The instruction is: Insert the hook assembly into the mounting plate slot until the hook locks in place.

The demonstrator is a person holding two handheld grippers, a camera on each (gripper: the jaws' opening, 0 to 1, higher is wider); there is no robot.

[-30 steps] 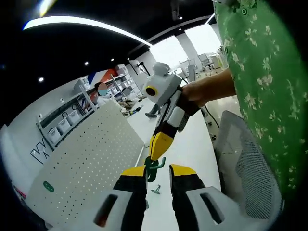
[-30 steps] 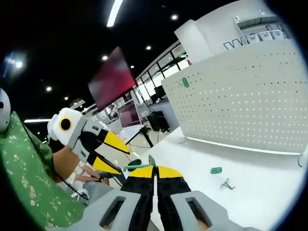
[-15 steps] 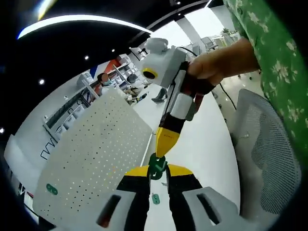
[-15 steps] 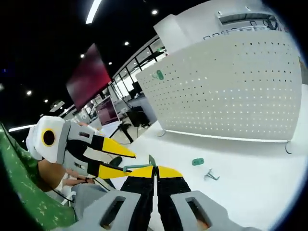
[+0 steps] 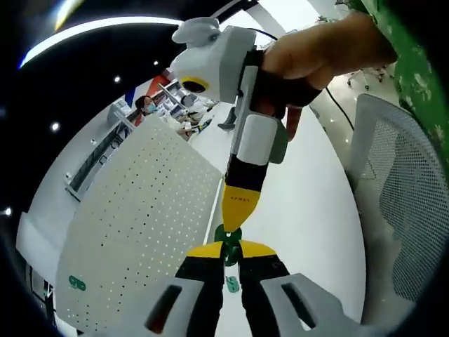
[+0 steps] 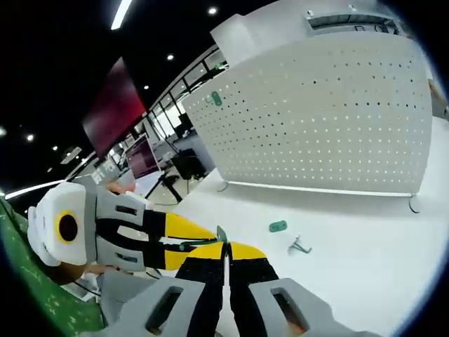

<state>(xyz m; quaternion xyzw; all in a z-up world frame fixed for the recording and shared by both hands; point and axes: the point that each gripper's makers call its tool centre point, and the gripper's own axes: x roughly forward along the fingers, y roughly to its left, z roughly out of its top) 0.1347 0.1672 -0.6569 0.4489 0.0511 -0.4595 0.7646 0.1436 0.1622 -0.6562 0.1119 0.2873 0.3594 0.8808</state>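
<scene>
Both grippers' jaws clamped on green hook (image 5: 229, 239), pegboard (image 6: 330, 126) beyond

The left gripper (image 5: 231, 247), open and apart from the green hook (image 5: 229, 237) a second ago, is now closed on it together with the right gripper (image 6: 225, 247), whose tip (image 5: 238, 203) meets it there. In the right gripper view, the pegboard (image 6: 330, 119) looms larger than before.

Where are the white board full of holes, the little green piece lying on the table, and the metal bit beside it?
pegboard (image 6: 330, 119), right gripper view, middle of its face.
green piece (image 6: 278, 226), right gripper view, its top.
metal bit (image 6: 299, 246), right gripper view, its middle.
</scene>
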